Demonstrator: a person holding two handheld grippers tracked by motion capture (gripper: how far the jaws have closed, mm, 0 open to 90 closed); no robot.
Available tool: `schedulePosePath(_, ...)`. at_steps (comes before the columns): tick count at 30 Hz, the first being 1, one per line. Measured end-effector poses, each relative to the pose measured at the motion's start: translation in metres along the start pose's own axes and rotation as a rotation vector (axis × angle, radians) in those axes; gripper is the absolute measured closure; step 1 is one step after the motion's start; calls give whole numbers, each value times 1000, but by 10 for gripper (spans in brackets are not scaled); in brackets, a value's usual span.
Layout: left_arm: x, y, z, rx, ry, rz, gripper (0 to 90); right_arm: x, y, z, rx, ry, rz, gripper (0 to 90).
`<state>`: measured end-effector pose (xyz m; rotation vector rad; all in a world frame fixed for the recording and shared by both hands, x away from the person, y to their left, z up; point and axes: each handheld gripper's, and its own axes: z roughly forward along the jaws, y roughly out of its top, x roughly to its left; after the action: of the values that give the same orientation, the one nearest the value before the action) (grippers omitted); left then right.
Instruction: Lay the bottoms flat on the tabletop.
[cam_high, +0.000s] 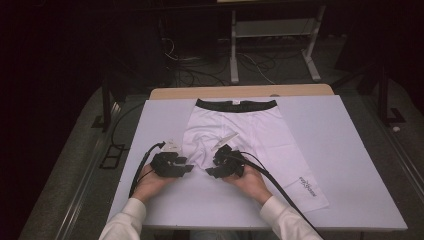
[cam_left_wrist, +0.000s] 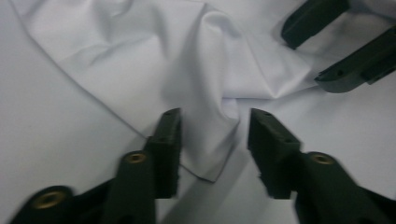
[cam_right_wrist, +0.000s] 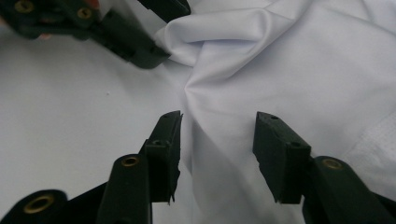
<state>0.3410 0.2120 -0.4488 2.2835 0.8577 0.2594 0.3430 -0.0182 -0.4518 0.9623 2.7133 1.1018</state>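
Garment: white shorts (cam_high: 240, 132) with a black waistband (cam_high: 235, 104), lying flat on the white bench (cam_high: 350, 150), waistband at the far edge, legs pointing toward us. One leg runs down to the right and carries a small dark printed logo (cam_high: 307, 187) near its hem.

Look: thin, smooth white fabric; a ridge of folds is bunched at the near left leg hem, where our two tools meet.

Handling: we judge it light, soft and limp. It will drape and crease and will not hold a shape. The weave looks slick, so a shallow pinch may slip.

Where to grip: the hem edge and the raised fold, where the cloth stands off the bench and both pads can get around it.

Left tongs (cam_left_wrist: 212, 140): jaws apart, astride the hem corner of the leg (cam_left_wrist: 210, 154); cloth lies between them, pads not pressing on it.

Right tongs (cam_right_wrist: 217, 144): jaws apart, straddling a fold of the same leg (cam_right_wrist: 224, 154); no clamp visible.

Spacing: the two tools sit near each other, each visible in the other's view.

Step, as we read it: closing in to pinch the leg hem.
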Motion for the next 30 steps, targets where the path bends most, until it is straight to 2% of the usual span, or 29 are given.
schedulePosePath(4,3,4,-1,4,10,-7,762,4,1,1,7,-23,-12,629)
schedulePosePath(7,6,10,-1,0,15,-7,839,6,2,2,14,-38,-24,715)
schedulePosePath(8,6,12,-1,-6,17,-7,850,6,2,2,19,-45,-28,766)
schedulePosePath(10,8,19,-3,0,21,-2,856,5,3,2,29,-27,-21,849)
schedulePosePath(14,13,33,-10,-32,35,2,858,-1,5,-3,33,-4,-14,864)
schedulePosePath(15,14,37,-12,-35,42,10,858,-4,6,-7,23,6,1,865)
schedulePosePath(20,19,67,-21,-33,80,68,858,-31,15,-40,-65,28,96,868)
schedulePosePath(24,22,96,-27,-22,95,129,858,-51,22,-63,-99,23,135,872)
schedulePosePath(30,26,134,-23,-7,102,189,859,-81,28,-85,-172,22,219,874)
